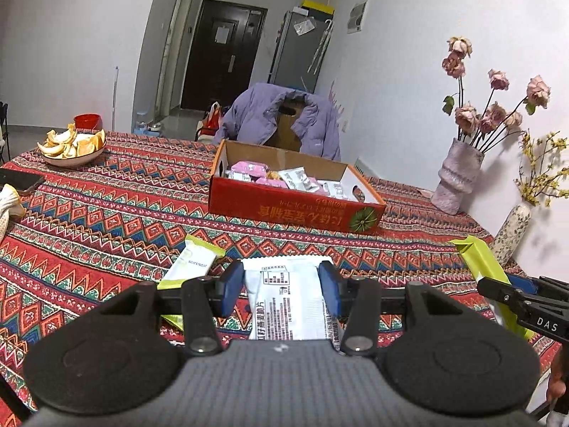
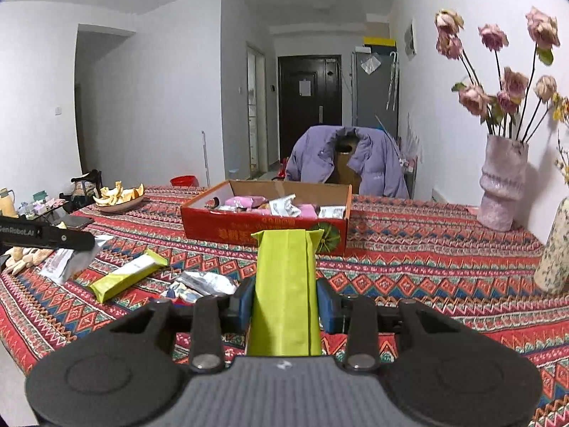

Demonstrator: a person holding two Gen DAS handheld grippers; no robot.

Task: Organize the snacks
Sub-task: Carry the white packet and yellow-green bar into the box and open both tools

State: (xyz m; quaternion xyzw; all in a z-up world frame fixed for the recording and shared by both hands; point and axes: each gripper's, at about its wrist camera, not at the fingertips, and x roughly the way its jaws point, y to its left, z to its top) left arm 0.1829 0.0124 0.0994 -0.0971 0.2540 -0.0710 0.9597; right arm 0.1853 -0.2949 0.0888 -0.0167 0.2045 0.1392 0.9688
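Carrying a white packet [image 1: 288,299] and a green packet [image 2: 284,291], each gripped in closed fingers, toward the red box [image 2: 263,229]; next, likely releasing above it.

Peel bowl [image 1: 71,158], vase [image 2: 501,192], purple jacket [image 1: 281,121]

Bare tablecloth [image 2: 409,267] before red box [image 2: 263,226], vase [image 2: 501,185] crowding right
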